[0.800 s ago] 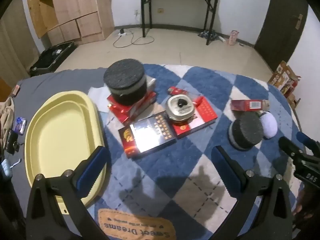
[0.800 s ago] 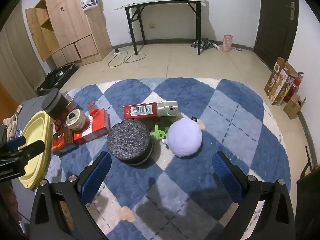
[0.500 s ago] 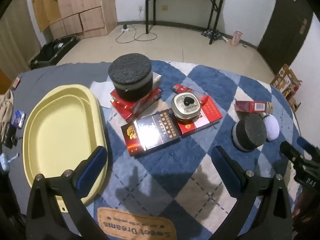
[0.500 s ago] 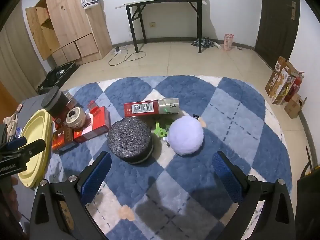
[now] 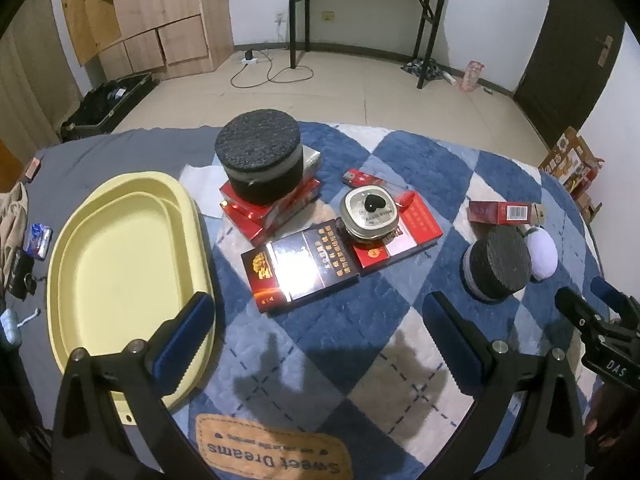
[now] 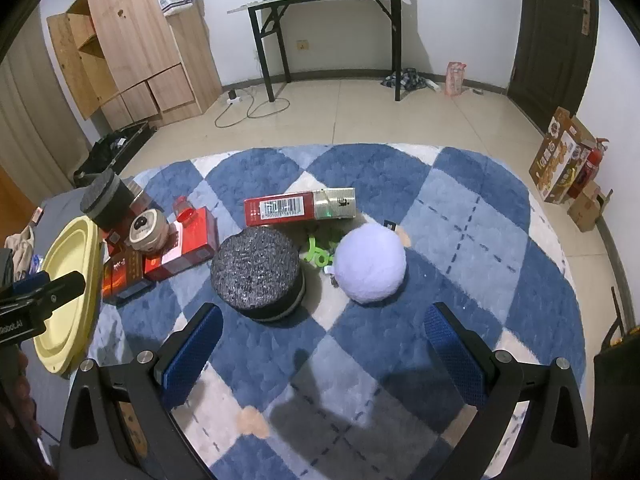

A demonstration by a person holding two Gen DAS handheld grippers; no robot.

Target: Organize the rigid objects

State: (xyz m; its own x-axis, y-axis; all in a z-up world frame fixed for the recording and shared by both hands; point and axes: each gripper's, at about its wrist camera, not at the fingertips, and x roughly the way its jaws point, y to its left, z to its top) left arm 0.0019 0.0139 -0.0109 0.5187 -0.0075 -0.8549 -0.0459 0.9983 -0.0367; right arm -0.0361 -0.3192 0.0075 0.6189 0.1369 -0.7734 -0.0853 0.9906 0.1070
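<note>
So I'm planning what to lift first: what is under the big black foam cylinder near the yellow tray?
The black foam cylinder rests on a silver box stacked over red boxes. Their covered tops and exact count cannot be seen.

Two black foam cylinders [image 5: 258, 160], four red boxes [image 5: 302, 264], one yellow tray [image 5: 192, 216].

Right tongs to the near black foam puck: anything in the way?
Nothing visible. The right tongs are open and empty, and only bare blue-and-white rug lies between them and the black foam puck. The white plush ball sits beside the puck, off that path.
</note>
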